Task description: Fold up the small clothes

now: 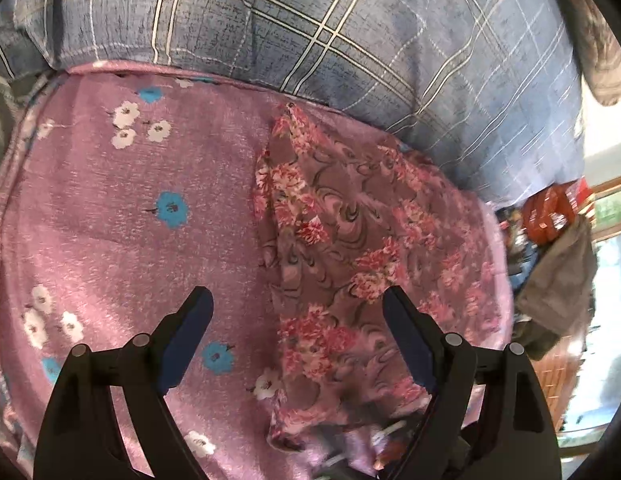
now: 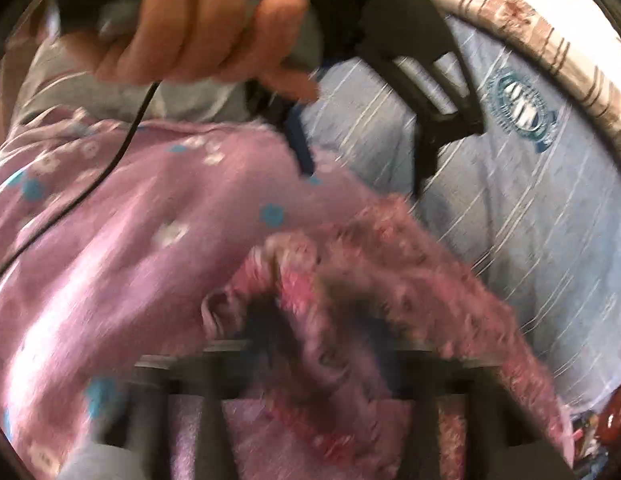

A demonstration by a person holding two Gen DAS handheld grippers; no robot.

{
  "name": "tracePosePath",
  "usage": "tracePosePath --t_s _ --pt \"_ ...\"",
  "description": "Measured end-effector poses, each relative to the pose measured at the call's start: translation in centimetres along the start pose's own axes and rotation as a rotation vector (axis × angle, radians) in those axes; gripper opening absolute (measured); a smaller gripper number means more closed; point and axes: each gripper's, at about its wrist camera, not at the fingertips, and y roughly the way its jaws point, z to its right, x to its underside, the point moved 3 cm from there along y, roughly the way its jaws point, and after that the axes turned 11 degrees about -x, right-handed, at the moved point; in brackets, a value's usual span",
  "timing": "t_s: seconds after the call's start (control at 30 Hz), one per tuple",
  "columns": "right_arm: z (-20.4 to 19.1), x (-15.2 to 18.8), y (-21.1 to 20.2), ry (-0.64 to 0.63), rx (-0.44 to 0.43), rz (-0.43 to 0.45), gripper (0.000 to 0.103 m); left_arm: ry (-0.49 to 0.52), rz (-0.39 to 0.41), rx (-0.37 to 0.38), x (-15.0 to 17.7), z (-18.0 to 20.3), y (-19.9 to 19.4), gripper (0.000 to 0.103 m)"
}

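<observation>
Floral garment, pink and brown, lies rumpled on mauve sheet.

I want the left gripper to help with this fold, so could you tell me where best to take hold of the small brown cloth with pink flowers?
Probably the small brown cloth with pink flowers is best pinched at its left edge, which lies raised in a wrinkled fold over the pink flowered sheet. Come from above and the left with the open left gripper, which holds nothing.
</observation>
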Motion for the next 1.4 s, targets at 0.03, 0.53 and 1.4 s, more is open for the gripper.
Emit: tracePosePath --t_s 0.03,0.53,1.4 --pt "0.9 -0.3 -0.5 0.041 0.023 0.026 0.004 -0.004 -0.002 0.011 -0.2 0.0 0.2 0.086" --pt "5.5 -0.3 -5.0 0.148 0.012 0.182 0.004 0.080 -0.006 0.033 -1.3 5.3 3.9 0.002" --pt "24.9 20.2 -10.6 1.031 -0.097 0.124 0.007 0.303 -0.041 -0.224 1.3 28.0 12.2 0.003"
